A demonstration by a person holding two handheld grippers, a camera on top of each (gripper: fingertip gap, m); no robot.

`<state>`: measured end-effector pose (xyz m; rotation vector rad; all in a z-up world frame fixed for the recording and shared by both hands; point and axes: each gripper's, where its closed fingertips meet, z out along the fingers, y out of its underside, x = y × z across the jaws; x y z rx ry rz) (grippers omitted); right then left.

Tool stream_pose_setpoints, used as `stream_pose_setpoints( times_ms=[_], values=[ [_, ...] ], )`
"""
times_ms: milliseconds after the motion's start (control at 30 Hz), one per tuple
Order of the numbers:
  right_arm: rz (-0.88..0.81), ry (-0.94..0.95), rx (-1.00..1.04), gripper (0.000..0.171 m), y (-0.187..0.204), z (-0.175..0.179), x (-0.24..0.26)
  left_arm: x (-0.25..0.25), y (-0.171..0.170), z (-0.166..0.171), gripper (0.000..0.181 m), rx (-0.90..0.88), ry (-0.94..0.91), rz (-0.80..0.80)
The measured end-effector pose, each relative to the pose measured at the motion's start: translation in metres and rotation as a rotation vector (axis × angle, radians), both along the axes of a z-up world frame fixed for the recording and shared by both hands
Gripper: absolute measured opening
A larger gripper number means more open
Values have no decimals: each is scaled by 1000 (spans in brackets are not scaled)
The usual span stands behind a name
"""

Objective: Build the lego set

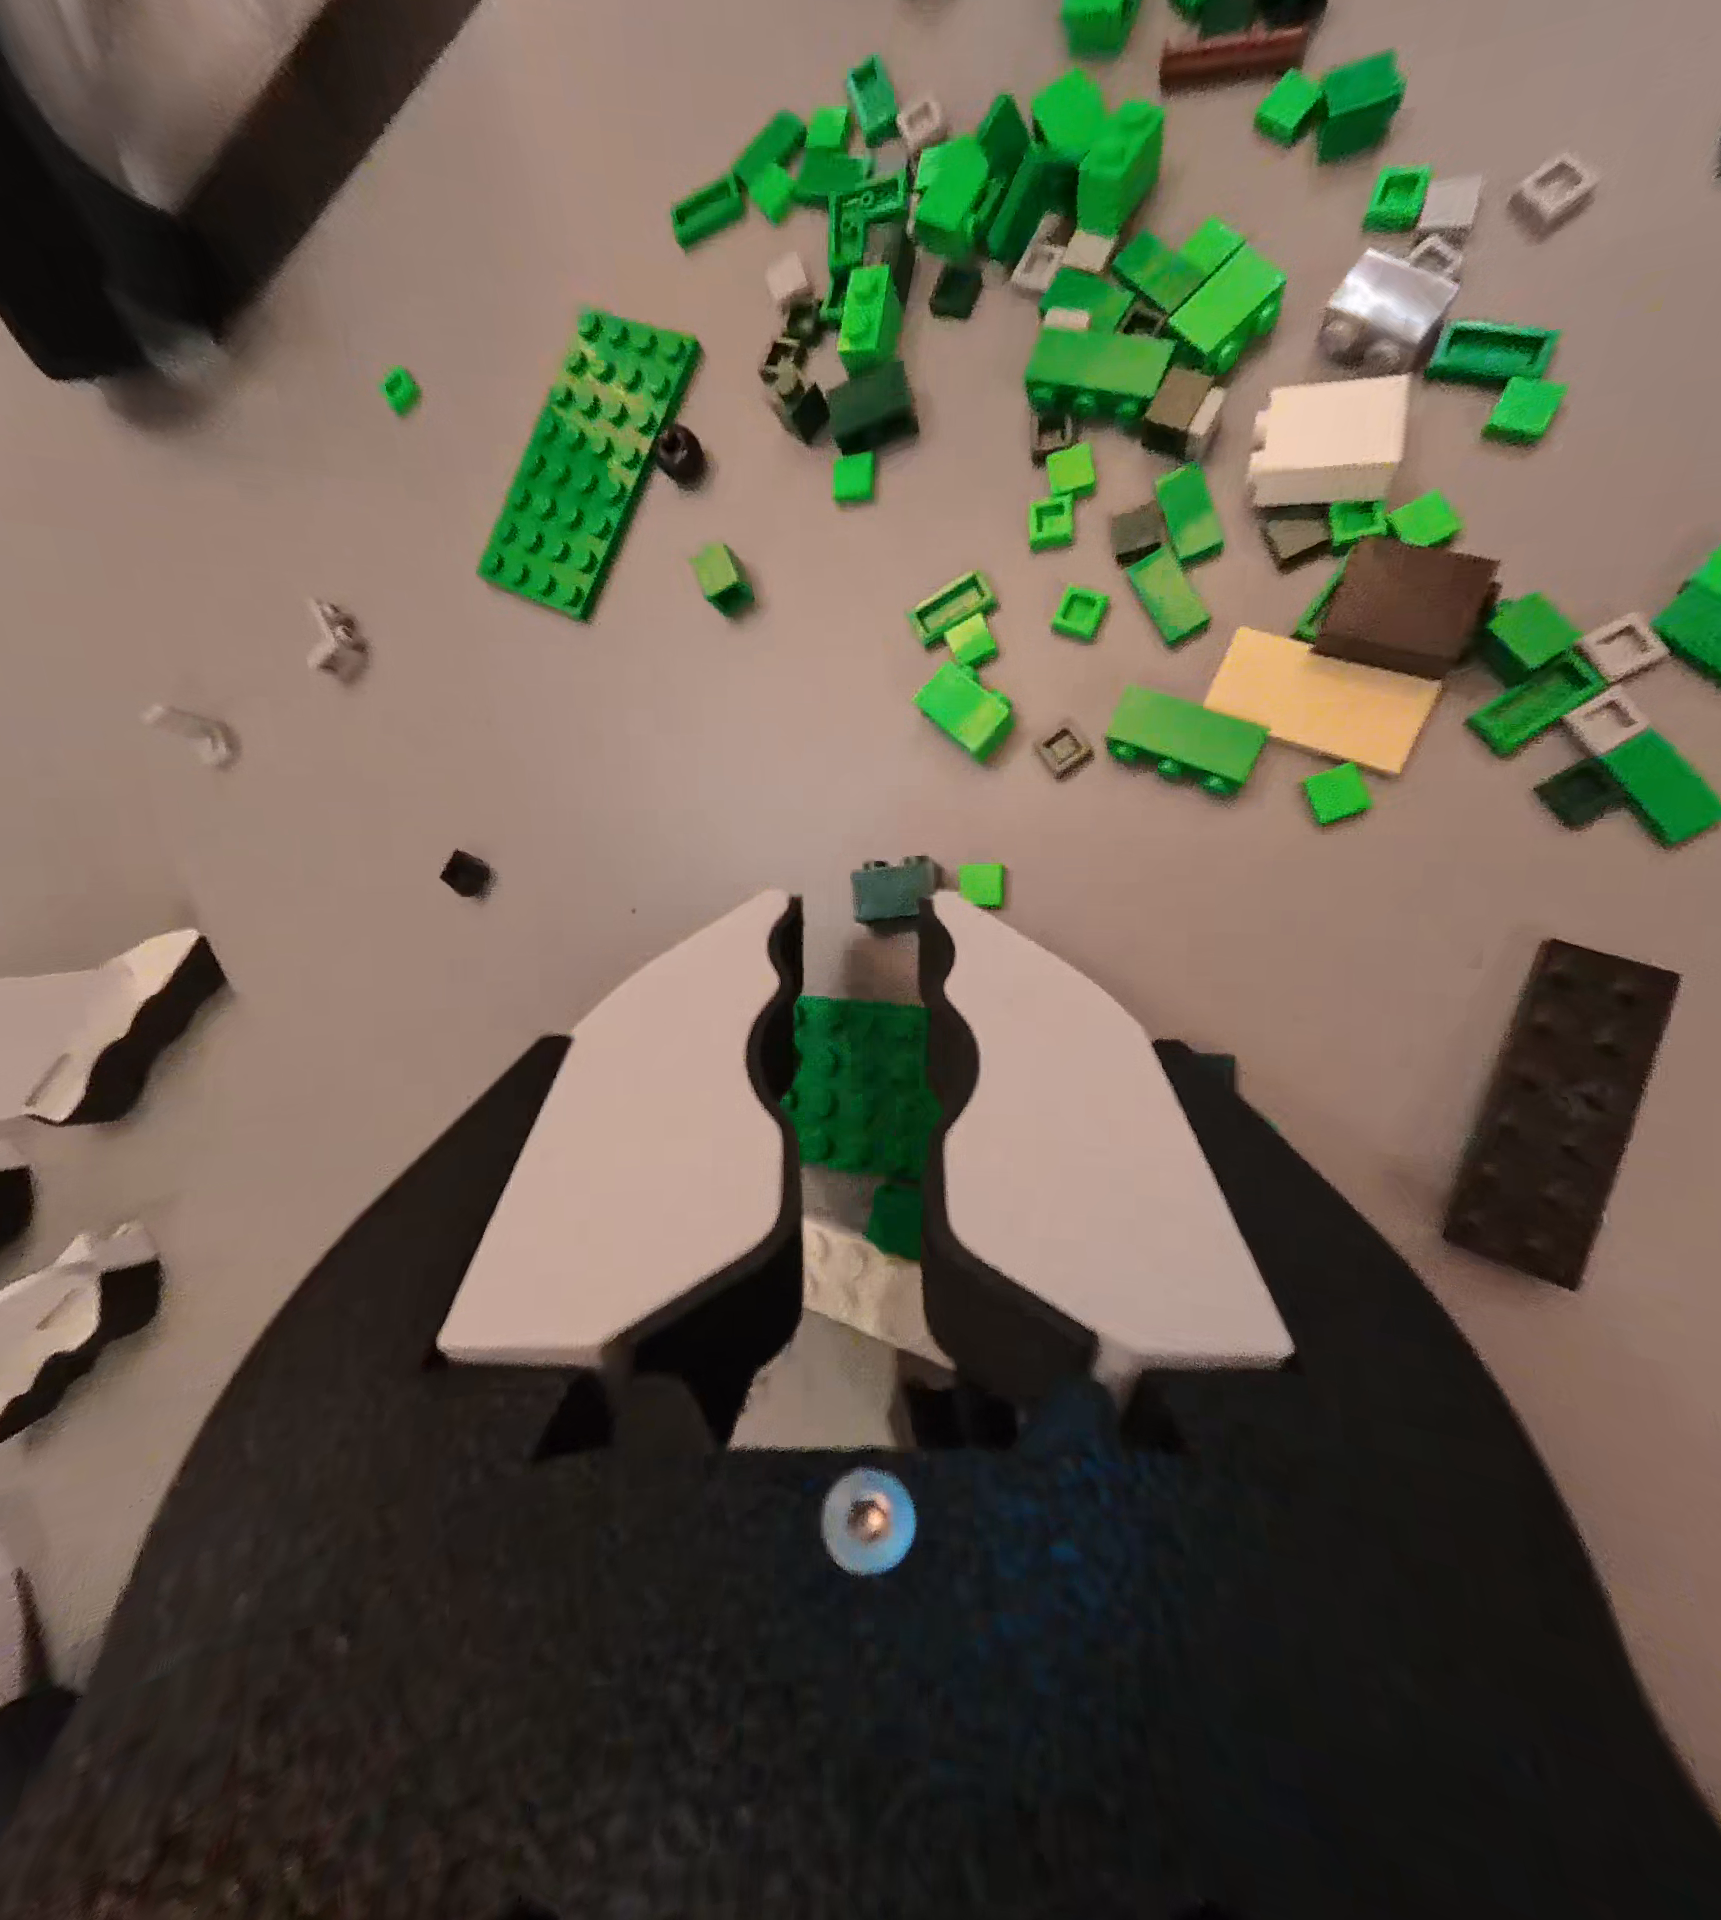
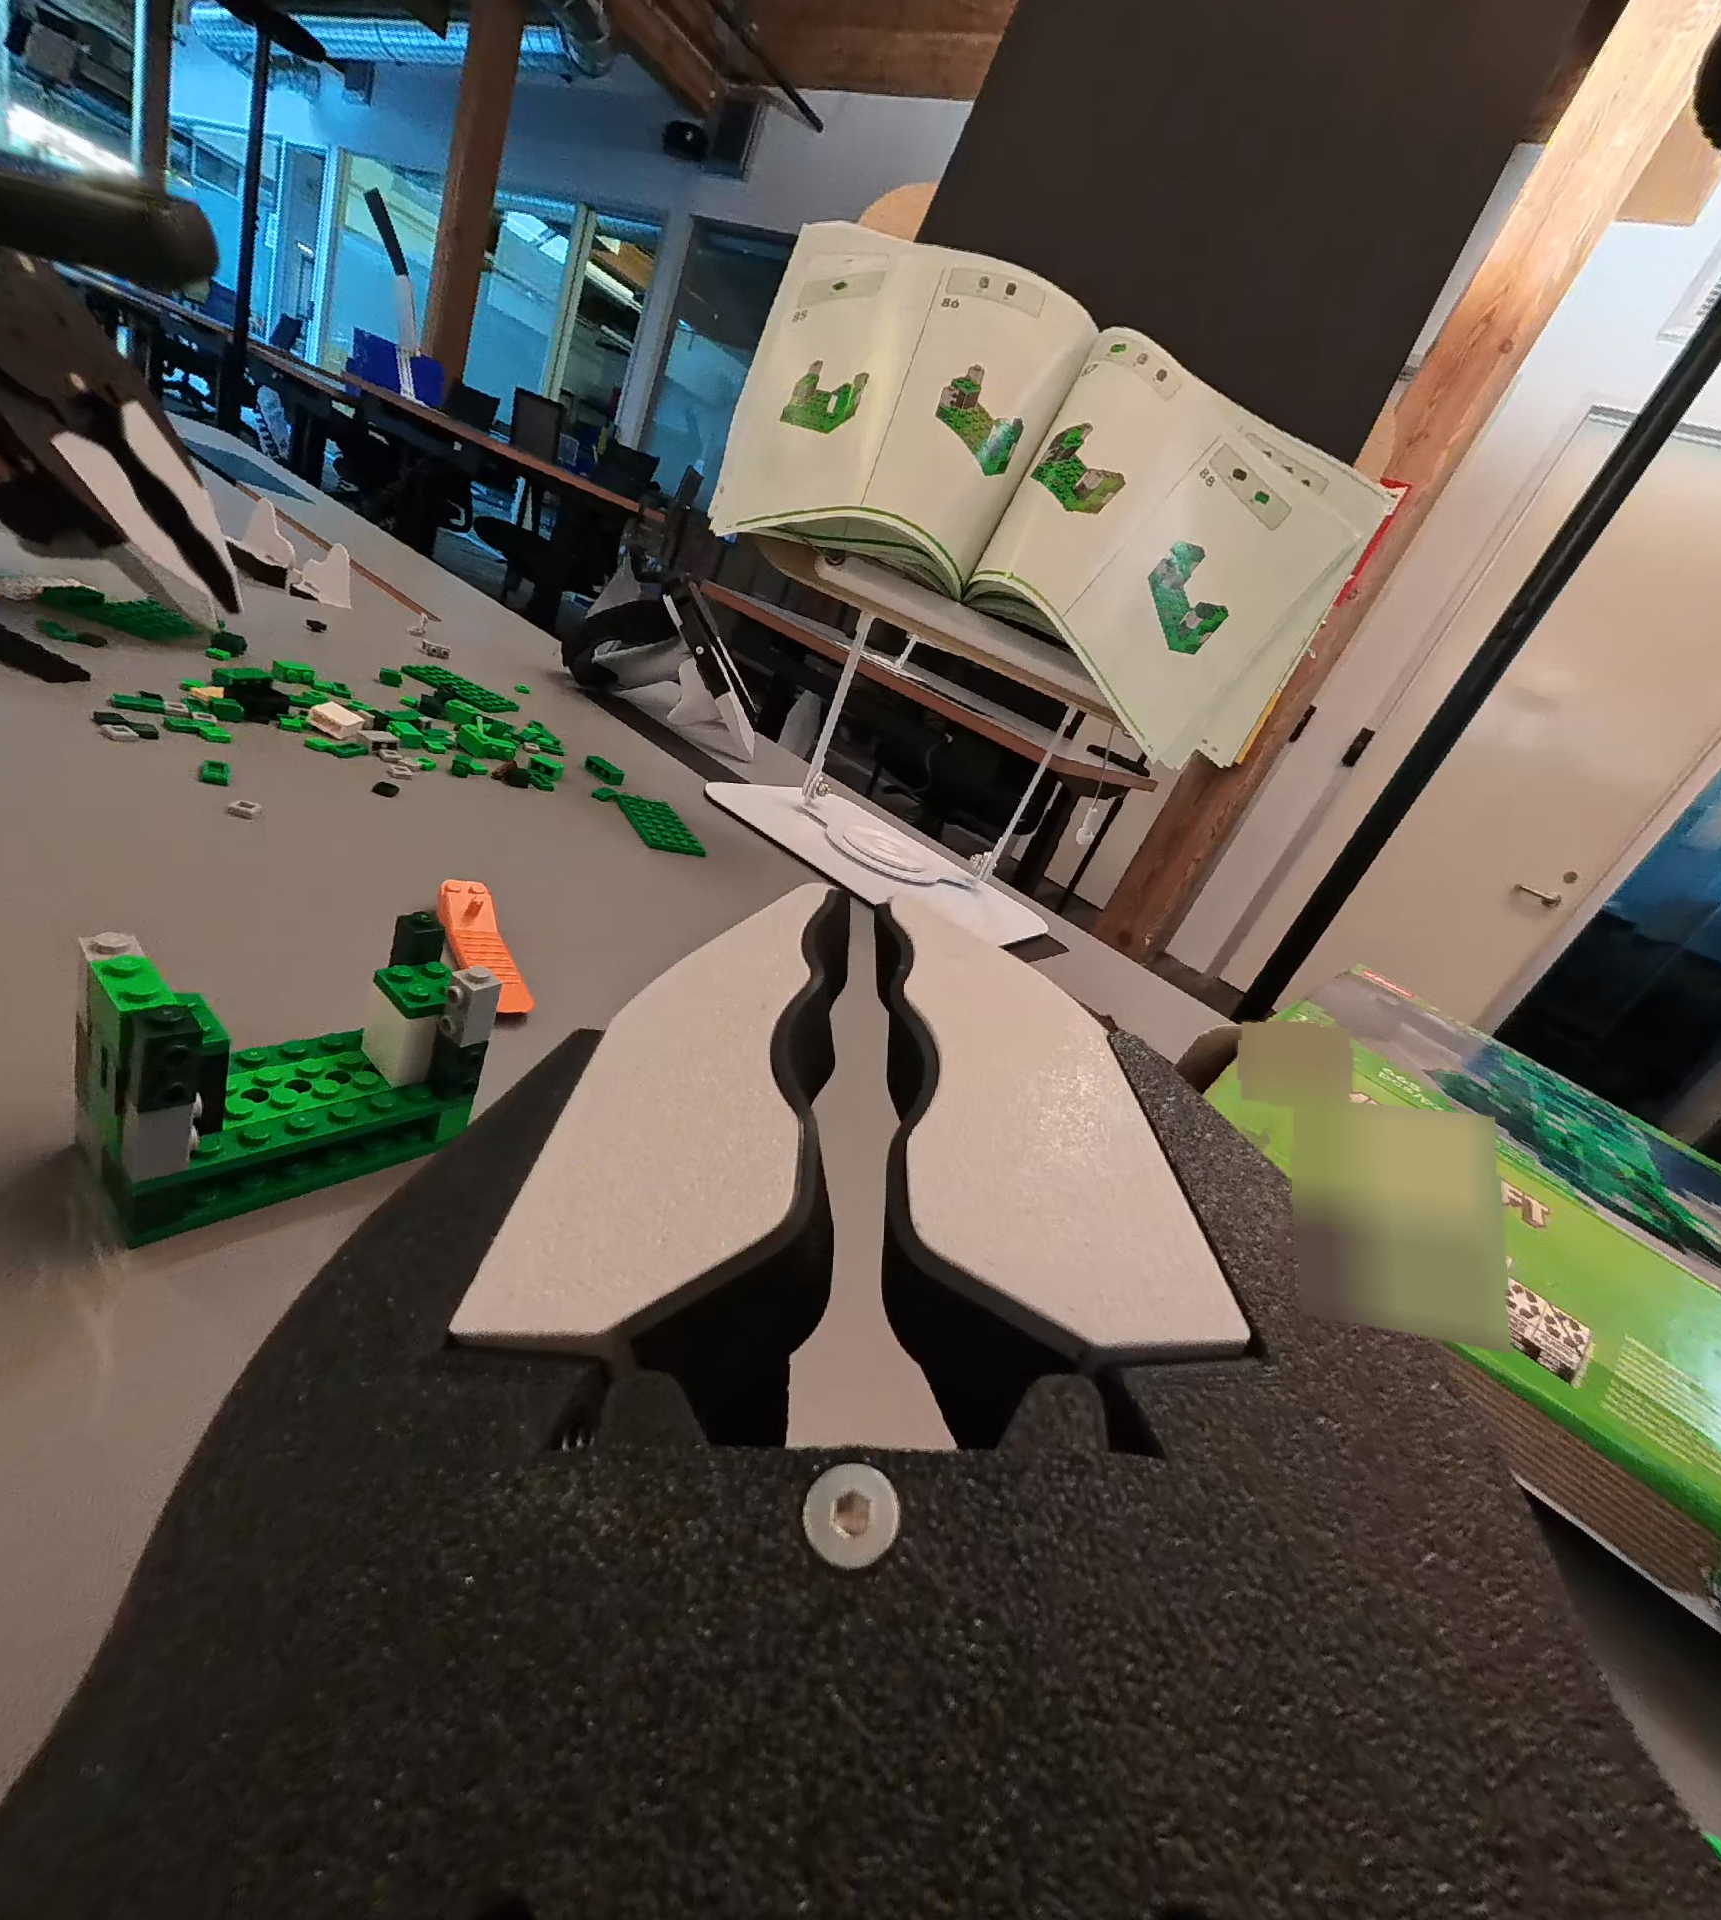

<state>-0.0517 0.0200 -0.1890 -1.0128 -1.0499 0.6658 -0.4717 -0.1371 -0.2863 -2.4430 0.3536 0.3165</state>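
Left wrist view
Left gripper (image 1: 861,914): pointed down at the grey table (image 1: 212,582); fingers (image 1: 669,1122) nearly together, a narrow gap between the tips. Nothing clearly clamped.
Below the gap: green studded plate (image 1: 861,1081) with a white studded piece (image 1: 851,1288) just behind it, seen through the slot. Cannot tell whether the fingers touch them.
At the tips: small dark green brick (image 1: 892,888), just ahead of the fingertips; a bright green tile (image 1: 983,885) just beside it.
Loose pile (image 1: 1095,260): mostly green bricks and tiles, spread over the upper right of the table, with a few grey, a white brick (image 1: 1332,438), a tan tile (image 1: 1323,698) and a brown tile (image 1: 1407,605).
Long green plate (image 1: 591,462): lies flat, left of the pile.
Dark plate (image 1: 1562,1112): lies flat, right of the gripper, apart from the pile.

Right wrist view
Right gripper (image 2: 861,904): held level above the table, fingers close with a thin slit between them; holds nothing.
Partial build (image 2: 284,1081): green base with raised ends of green, white and grey bricks, on the table left of the gripper.
Orange brick separator (image 2: 484,945): flat, just behind the build.
Instruction booklet (image 2: 1022,457): open on a white stand (image 2: 877,852) at the table's far edge.
Set box (image 2: 1583,1247): green, at the right.
Left gripper, far off: upper left, tips down at the green plate near the pile.
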Motion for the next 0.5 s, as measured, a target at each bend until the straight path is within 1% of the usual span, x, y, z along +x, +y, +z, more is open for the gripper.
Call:
stream_pose_setpoints(
  times_ms=[167, 400, 500],
  values=[
    [-4, -1, -1, 4, 1, 0, 1, 0, 4, -1, 24, 24, -98, 5],
    [-6, -9, 6, 4, 1, -1, 1, 1, 5, -9, 25, -5, -161, -3],
    [-8, -14, 11, 4, 1, -1, 0, -1, 9, -9, 18, 5, -171, -12]
  ],
)
